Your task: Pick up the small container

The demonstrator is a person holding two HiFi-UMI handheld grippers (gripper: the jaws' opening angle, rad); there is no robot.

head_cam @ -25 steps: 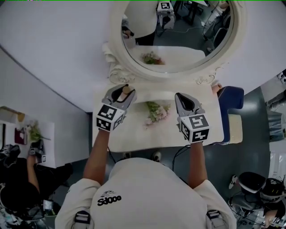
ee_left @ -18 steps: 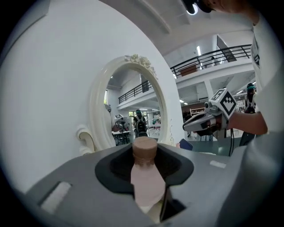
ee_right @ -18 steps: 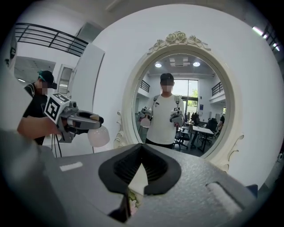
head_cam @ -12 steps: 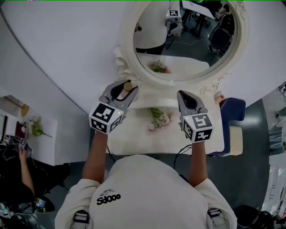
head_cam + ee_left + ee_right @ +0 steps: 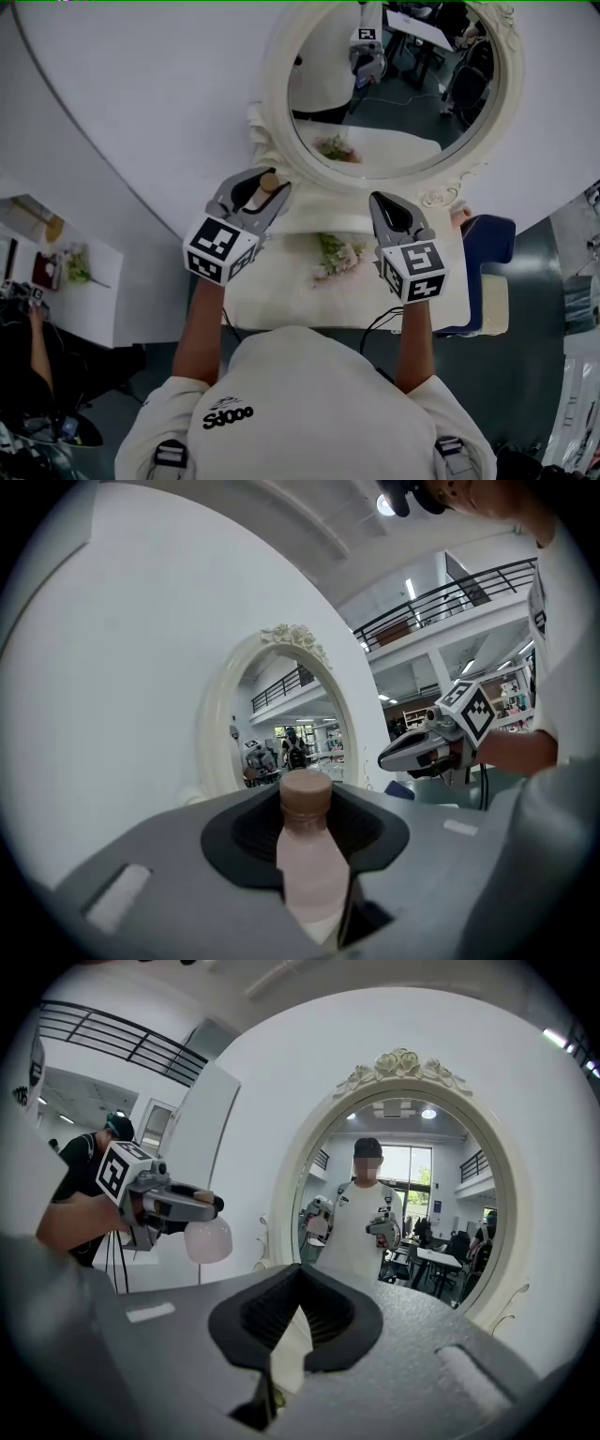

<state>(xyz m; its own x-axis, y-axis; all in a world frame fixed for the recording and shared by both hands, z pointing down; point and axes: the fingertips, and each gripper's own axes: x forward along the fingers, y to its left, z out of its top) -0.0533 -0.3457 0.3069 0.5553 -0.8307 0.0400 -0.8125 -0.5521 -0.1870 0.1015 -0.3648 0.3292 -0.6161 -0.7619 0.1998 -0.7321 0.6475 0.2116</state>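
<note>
The small container (image 5: 269, 181) is a pale pink bottle with a brown cap. My left gripper (image 5: 267, 188) is shut on it and holds it in the air above the white table's (image 5: 281, 291) back left corner. In the left gripper view the bottle (image 5: 305, 855) stands upright between the black pads, cap at the top. The right gripper view shows the bottle (image 5: 208, 1238) hanging below the left gripper (image 5: 192, 1206), clear of the table. My right gripper (image 5: 382, 202) hovers over the table's right side, its jaws together with nothing in them; its pads (image 5: 323, 1312) meet at the tip.
A round mirror in an ornate white frame (image 5: 272, 141) stands at the back of the table against a white wall. A small bunch of flowers (image 5: 336, 255) lies mid-table between the grippers. A blue chair (image 5: 487, 244) sits to the right.
The head view has swung, so the mirror and table sit further right in the picture. Both grippers keep nearly the same places, and the left one still holds the bottle.
</note>
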